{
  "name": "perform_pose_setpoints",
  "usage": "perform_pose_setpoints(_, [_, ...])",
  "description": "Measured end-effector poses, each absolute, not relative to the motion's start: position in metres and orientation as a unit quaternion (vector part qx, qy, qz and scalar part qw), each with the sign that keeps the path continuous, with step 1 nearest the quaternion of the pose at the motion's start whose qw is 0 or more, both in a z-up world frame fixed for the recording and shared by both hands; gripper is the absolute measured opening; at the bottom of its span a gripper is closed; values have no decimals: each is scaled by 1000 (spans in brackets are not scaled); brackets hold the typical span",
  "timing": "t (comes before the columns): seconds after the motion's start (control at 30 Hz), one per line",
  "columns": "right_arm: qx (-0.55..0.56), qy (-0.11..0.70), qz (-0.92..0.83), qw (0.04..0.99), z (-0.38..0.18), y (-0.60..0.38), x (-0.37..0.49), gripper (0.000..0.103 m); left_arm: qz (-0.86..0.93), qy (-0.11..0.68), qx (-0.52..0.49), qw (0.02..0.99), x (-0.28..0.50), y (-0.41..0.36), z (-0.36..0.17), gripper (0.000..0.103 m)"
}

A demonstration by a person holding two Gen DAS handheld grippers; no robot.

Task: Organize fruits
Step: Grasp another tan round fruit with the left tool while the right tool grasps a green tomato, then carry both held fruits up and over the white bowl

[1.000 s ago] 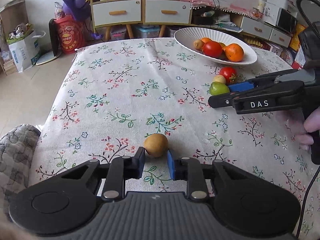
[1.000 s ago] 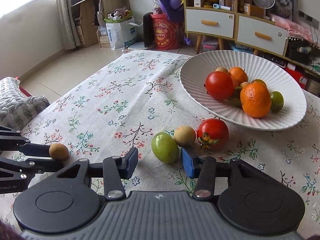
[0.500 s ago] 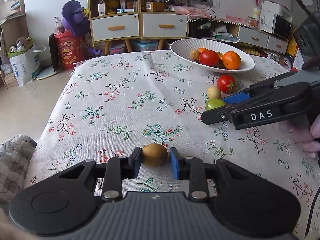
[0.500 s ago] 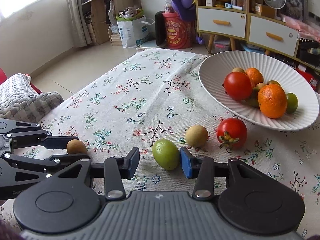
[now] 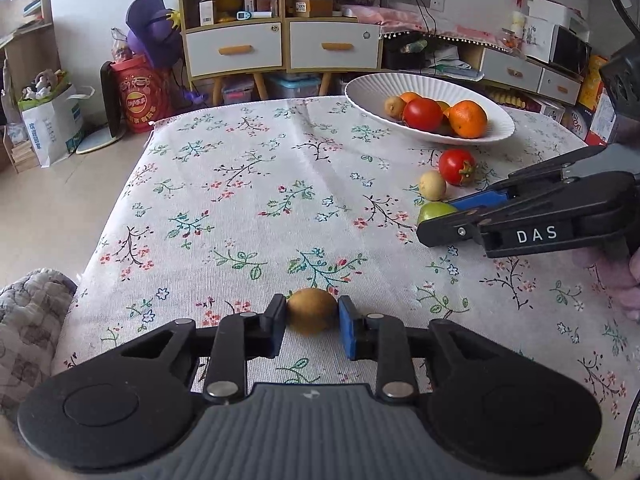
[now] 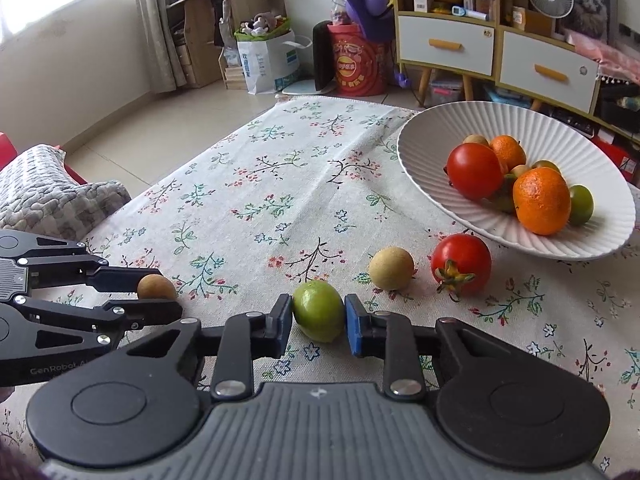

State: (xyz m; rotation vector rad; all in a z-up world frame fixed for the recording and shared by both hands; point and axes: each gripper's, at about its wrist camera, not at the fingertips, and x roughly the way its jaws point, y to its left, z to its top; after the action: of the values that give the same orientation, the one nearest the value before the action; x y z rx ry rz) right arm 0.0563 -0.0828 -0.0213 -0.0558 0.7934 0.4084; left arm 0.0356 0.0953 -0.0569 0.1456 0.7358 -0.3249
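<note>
**Both grippers clamped on fruit, bowl waiting at the far corner**

The left gripper (image 5: pixel 312 322) has its two pads pressed on a small brown fruit (image 5: pixel 312 316), pinching it low over the flowered tablecloth (image 5: pixel 240 200), well on the near side of the white bowl (image 5: pixel 496 130). The right gripper (image 6: pixel 318 322) is squeezed onto a green lime (image 6: pixel 319 310), pads tight on both sides, closer to the bowl (image 6: pixel 436 140) than the brown fruit (image 6: pixel 156 286) is.

Between the lime and the bowl sit two loose pieces: a pale yellow fruit (image 6: pixel 391 268) and, just beside it, a red tomato (image 6: pixel 461 264) nearly under the bowl's rim. The two do not quite touch.

In the bowl lie a big tomato (image 6: pixel 474 176), a large orange (image 6: pixel 542 200), a smaller orange (image 6: pixel 508 152) behind, and a green fruit (image 6: pixel 582 204) at the back edge, with a few small ones wedged between.

The bowl sits near the table's far right corner; its rim comes close to the cloth's edge there. To the bowl's left the cloth lies wide open, bare all the way to the far hem and the left edge, where a grey quilted cushion (image 6: pixel 56 196) butts up against the table. From the left wrist view the right gripper (image 5: pixel 440 222) lies across the lane between the brown fruit and the bowl, its side marked DAS.
</note>
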Motion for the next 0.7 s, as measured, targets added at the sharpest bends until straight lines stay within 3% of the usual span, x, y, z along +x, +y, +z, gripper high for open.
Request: perform_pose_setpoints(0.7, [5, 374, 175, 911, -10, -148, 31, 25, -174, 349, 77, 918, 48, 55, -41, 21])
